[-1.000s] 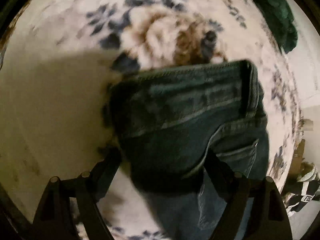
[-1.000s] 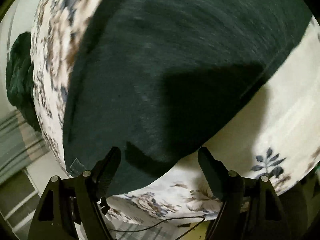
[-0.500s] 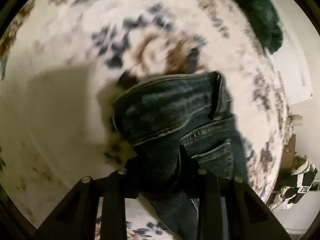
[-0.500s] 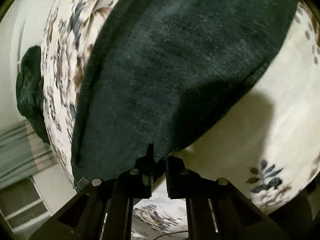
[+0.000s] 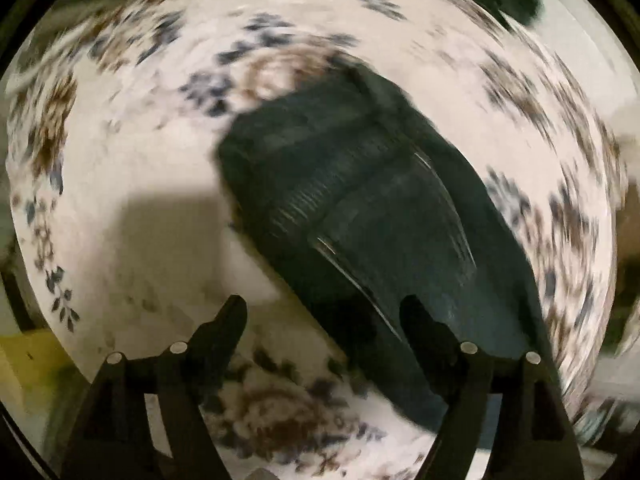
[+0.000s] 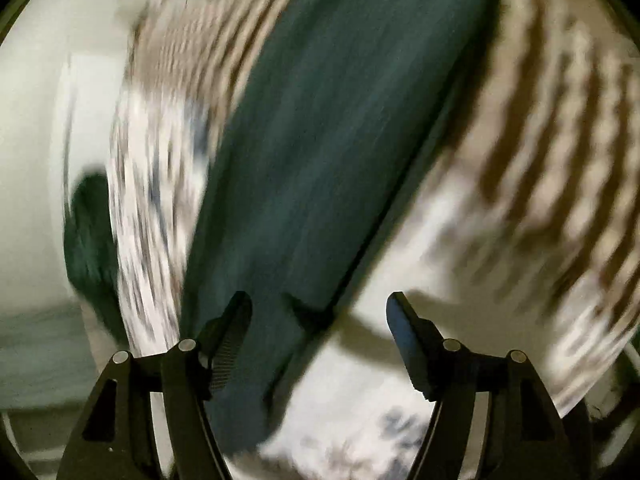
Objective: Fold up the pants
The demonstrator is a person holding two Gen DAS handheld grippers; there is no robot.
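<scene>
Floral bedspread (image 5: 132, 168) under limp denim pants (image 5: 360, 208)

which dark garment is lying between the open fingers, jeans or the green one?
The jeans: dark denim on the floral sheet, reaching down to both grippers. The green garment sits off at the sheet's edge.

No text seems readable; both views blurred.
</scene>
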